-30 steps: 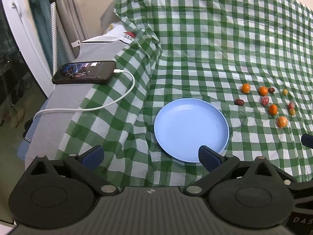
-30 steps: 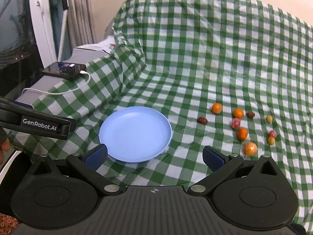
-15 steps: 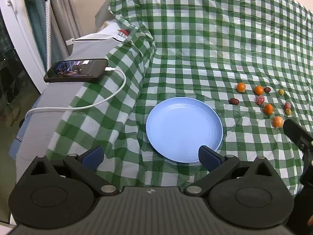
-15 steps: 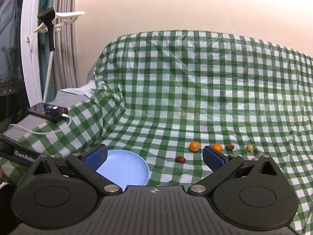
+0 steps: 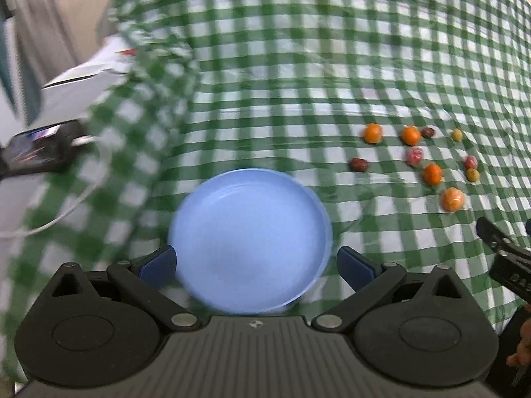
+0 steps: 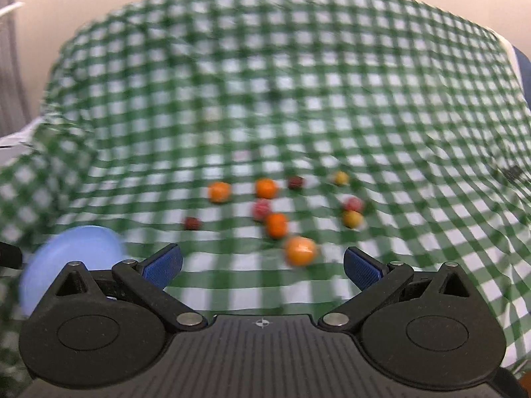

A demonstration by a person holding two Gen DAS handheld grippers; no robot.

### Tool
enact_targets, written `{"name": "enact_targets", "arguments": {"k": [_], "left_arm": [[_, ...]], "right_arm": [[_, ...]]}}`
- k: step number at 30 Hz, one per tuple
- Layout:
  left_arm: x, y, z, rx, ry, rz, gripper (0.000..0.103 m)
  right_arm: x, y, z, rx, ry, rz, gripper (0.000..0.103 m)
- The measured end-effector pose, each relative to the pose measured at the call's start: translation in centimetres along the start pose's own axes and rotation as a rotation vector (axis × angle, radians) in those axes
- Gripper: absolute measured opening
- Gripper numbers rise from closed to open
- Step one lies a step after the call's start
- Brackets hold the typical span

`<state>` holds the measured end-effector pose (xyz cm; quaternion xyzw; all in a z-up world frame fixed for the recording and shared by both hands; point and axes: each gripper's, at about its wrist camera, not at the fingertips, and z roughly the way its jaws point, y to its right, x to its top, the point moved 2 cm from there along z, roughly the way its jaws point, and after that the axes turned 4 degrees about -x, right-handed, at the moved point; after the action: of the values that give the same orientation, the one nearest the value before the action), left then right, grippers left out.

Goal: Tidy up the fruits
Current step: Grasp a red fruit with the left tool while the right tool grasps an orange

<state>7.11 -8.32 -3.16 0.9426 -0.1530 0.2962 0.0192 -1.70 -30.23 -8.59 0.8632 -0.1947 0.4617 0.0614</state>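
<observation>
A blue plate (image 5: 252,229) lies on the green checked cloth, right in front of my open, empty left gripper (image 5: 257,265). Several small fruits lie to its right: oranges (image 5: 453,199), dark red ones (image 5: 358,165), pink ones (image 5: 415,156) and yellow-green ones (image 5: 457,135). In the right wrist view the nearest orange (image 6: 299,250) sits just ahead of my open, empty right gripper (image 6: 264,267), between its fingers' lines. The plate's edge (image 6: 83,245) shows at that view's lower left. The right gripper's tip (image 5: 497,248) shows in the left wrist view.
A phone (image 5: 39,149) on a white charging cable (image 5: 66,212) lies on a grey surface left of the cloth. A white box (image 5: 86,83) sits behind it. The cloth rises over a hump at the back. A wall stands behind.
The left gripper has moved closer to the plate and swung right. The right gripper has swung right and down toward the fruits, which now lie centred ahead. Both views are motion-blurred.
</observation>
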Motion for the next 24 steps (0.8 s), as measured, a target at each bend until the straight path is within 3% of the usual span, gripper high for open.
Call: {"name": "enact_targets", "arguments": {"k": [4, 9, 11, 14, 19, 22, 24], "left_arm": [[2.2, 3.1, 2.9, -0.024, 0.006, 0.030, 0.103], [5.6, 6.7, 7.7, -0.052, -0.030, 0.049, 0.103], [7.0, 8.2, 9.6, -0.063, -0.037, 0.070, 0.103], [8.8, 10.6, 12.4, -0.077, -0.035, 0.124, 0.103], [10.4, 14.6, 16.3, -0.125, -0.069, 0.187, 0.103], [10.9, 16.8, 18.2, -0.149, -0.087, 0.194, 0.103], [11.3, 18.0, 19.3, -0.157, -0.095, 0.201, 0.103]], "right_arm": [[-0.6, 2.0, 3.8, -0.001, -0.030, 0.000, 0.100], [-1.5, 3.0, 9.5, -0.001, -0.082, 0.004, 0.073], [-1.8, 3.2, 11.6, -0.002, -0.098, 0.017, 0.067], [-2.6, 3.4, 14.1, -0.009, -0.117, 0.011, 0.066], [-4.2, 2.6, 15.7, 0.001, -0.109, -0.091, 0.065], [-4.2, 2.1, 16.0, 0.029, -0.085, -0.106, 0.056], [-4.3, 2.1, 16.1, 0.035, -0.068, -0.106, 0.041]]}}
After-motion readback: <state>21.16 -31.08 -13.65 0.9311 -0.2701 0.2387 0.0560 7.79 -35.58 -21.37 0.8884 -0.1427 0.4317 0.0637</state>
